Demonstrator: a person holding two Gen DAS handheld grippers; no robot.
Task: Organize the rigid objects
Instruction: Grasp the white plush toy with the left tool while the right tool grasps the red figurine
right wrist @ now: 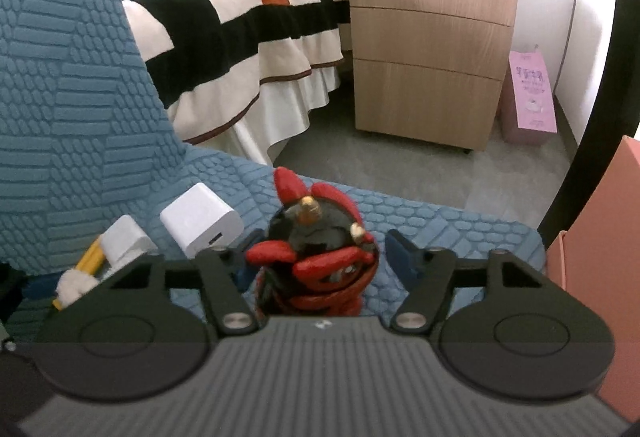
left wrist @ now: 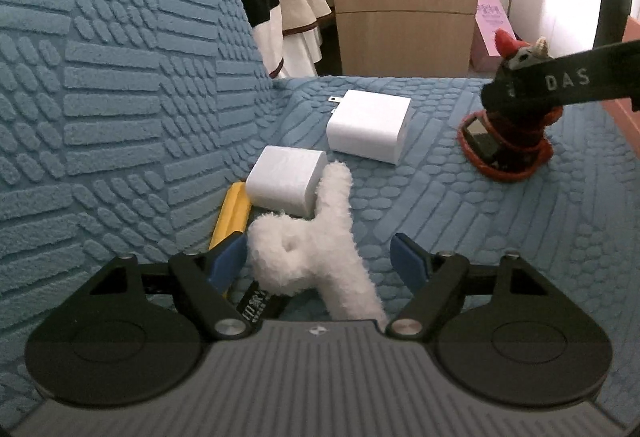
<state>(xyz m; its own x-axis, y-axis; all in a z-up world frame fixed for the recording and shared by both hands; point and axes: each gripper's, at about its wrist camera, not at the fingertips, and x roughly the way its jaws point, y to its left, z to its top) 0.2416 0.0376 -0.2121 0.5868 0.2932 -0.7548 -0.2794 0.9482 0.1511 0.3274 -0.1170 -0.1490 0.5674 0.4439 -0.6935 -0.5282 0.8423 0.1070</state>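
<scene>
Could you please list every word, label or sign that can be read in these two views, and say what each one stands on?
"DAS": white letters on the black strap crossing the upper right of the left wrist view.
White characters on the black tag beside the fluffy white toy: too blurred to read.
Print on the pink box by the wooden cabinet: too small to read.

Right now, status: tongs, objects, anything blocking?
Left tongs open astride white fluffy piece. Right tongs open around red-black figurine, gap on one side. Small white charger and yellow stick crowd the fluffy piece.
</scene>
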